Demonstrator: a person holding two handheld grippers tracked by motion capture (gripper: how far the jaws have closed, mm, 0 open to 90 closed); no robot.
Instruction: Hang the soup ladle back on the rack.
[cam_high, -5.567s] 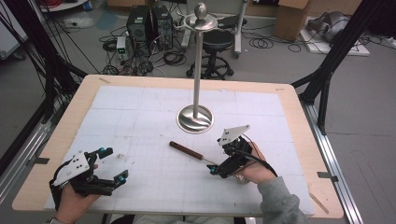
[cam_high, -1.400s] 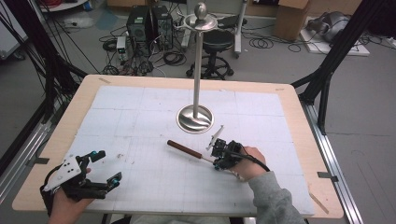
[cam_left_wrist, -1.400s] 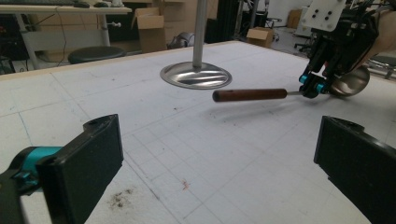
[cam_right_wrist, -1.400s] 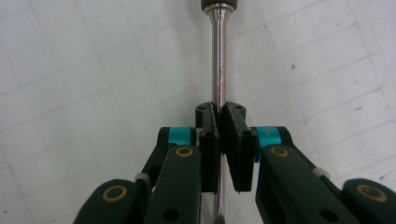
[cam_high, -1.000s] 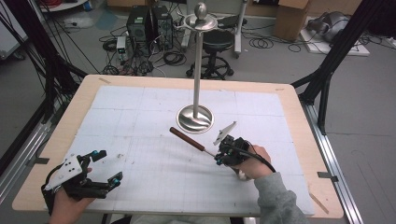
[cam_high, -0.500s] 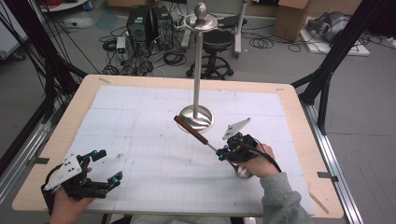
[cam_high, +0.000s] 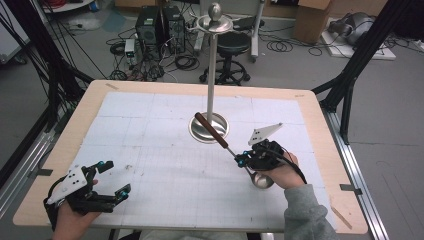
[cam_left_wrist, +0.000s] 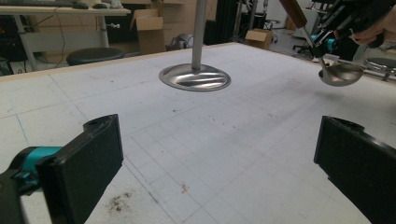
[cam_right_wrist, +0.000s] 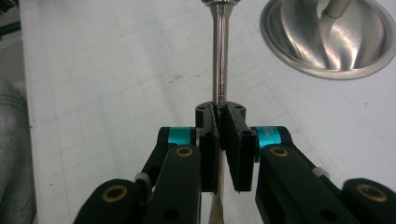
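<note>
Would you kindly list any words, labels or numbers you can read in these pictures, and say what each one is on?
No text can be read.
Ladle's metal stem: a fine engraved marking, too small and blurred to read.
Cardboard boxes in the background: no print legible.
White table mat: grid lines, no lettering.

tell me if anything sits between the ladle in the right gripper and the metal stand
Nothing visible does. The right gripper holds the ladle by its metal shaft, wooden handle already over the stand's base beside the pole. The mat between them is bare.
</note>
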